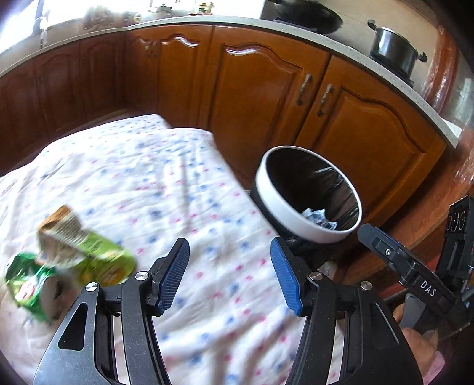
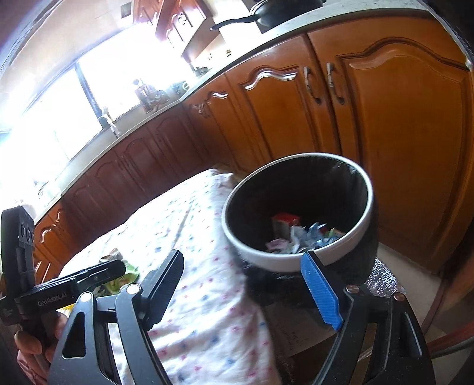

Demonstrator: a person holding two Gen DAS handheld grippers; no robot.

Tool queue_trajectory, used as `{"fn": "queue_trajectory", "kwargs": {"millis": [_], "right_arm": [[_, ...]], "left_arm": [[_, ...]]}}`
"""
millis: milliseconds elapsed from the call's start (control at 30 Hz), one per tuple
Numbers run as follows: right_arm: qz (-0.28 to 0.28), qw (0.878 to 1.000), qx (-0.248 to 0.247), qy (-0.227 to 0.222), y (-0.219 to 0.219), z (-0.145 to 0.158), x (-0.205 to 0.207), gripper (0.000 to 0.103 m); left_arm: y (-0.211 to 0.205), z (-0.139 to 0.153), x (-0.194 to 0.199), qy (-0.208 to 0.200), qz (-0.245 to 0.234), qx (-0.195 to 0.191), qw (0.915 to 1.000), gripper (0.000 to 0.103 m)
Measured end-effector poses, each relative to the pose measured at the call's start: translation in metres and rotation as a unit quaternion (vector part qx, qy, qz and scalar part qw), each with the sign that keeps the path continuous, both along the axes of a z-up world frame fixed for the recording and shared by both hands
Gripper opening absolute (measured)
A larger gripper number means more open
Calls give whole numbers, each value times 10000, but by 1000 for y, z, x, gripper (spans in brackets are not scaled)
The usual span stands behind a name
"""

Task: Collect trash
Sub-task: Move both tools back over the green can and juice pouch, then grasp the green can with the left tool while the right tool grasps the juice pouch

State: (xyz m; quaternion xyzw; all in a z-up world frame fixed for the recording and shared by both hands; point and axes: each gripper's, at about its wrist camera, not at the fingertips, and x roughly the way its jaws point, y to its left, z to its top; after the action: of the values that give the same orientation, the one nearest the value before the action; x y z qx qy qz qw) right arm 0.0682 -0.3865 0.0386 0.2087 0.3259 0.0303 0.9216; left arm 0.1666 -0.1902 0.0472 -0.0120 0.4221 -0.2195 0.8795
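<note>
A round bin (image 1: 308, 228) with a white rim and black liner stands beside the cloth-covered table (image 1: 166, 183); crumpled wrappers (image 2: 296, 237) lie at its bottom. On the cloth at the left lie a green and brown snack packet (image 1: 89, 245) and a crushed green can (image 1: 26, 287). My left gripper (image 1: 229, 254) is open over the cloth, right of that trash, with nothing between its blue pads. My right gripper (image 2: 243, 272) is open and empty, its jaws wide, just in front of the bin (image 2: 299, 213). The other gripper's body shows at the edge of each view.
Wooden kitchen cabinets (image 1: 260, 88) run behind the table and bin under a pale counter (image 1: 225, 20). Pots (image 1: 394, 49) sit on the stove at the back right. A bright window (image 2: 89, 88) is at the far left.
</note>
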Motion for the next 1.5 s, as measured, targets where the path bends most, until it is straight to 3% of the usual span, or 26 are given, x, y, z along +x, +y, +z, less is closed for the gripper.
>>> {"fn": "queue_trajectory", "kwargs": {"millis": [467, 967, 1200, 1233, 1367, 1500], "right_arm": [[692, 9976, -81, 59, 64, -1, 11, 83], [1770, 9829, -492, 88, 149, -2, 38, 83], [2211, 9740, -496, 63, 180, -3, 70, 82], [2282, 9723, -495, 95, 185, -4, 75, 81], [2713, 9613, -346, 332, 203, -14, 100, 60], [2925, 9529, -546, 592, 221, -30, 120, 48]], "left_arm": [[111, -13, -32, 261, 970, -443, 9940, 58], [200, -24, -52, 365, 1822, -800, 9793, 58], [227, -36, -44, 651, 2079, -1145, 9692, 58], [231, -37, -42, 710, 2103, -1256, 9669, 58], [239, -45, -30, 955, 2158, -1580, 9588, 58], [246, -51, -19, 1104, 2288, -1875, 9489, 58]]}}
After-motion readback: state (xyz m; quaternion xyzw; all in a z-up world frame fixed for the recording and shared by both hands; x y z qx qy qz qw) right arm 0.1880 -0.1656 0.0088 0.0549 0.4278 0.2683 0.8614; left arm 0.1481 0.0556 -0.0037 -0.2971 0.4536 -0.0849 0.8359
